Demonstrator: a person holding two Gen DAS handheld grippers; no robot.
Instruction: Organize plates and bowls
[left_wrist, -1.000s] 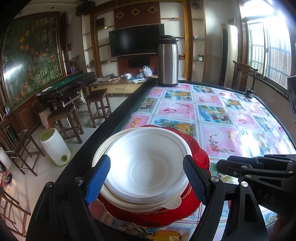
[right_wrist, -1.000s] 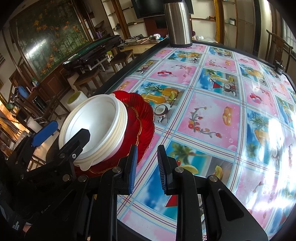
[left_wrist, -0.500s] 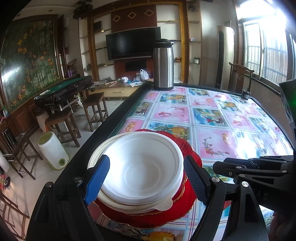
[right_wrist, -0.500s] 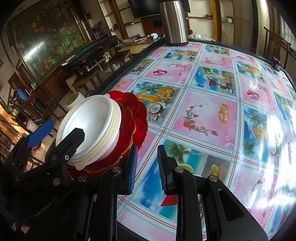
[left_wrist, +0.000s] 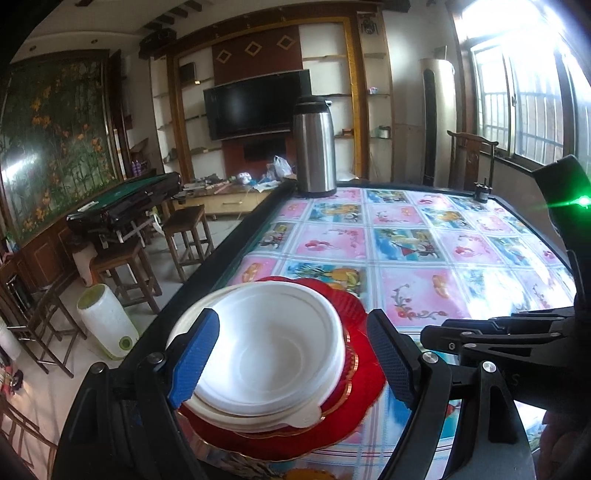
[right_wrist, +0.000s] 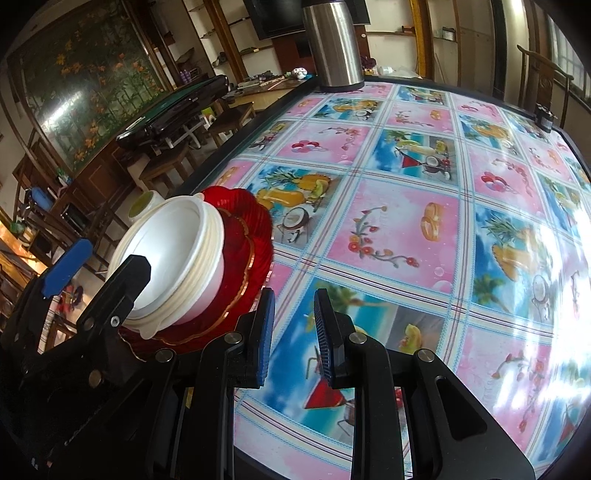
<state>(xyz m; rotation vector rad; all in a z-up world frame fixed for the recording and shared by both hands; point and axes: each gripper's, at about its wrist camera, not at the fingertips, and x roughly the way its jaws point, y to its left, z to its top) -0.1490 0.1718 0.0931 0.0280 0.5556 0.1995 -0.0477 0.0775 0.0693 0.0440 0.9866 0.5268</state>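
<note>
Several white bowls (left_wrist: 266, 354) nested on red plates (left_wrist: 364, 384).

Table: dark-rimmed table (left_wrist: 236, 240), topped with a fruit-print cloth (right_wrist: 406, 221).
Near edge: red plates (left_wrist: 354, 406) under stacked white bowls (left_wrist: 269, 354).
Far end: steel flask (left_wrist: 314, 147), upright.

Both units share one build. The left gripper (left_wrist: 291, 354) has black, matte arms with angular outlines, blue ribbed pads (left_wrist: 194, 356) on the fingers and round silver screw heads at the pivots. The right gripper (right_wrist: 293, 332) matches, with blue pads (right_wrist: 266, 334), slotted openings in its black frame and faint embossed lettering on the housing.
</note>
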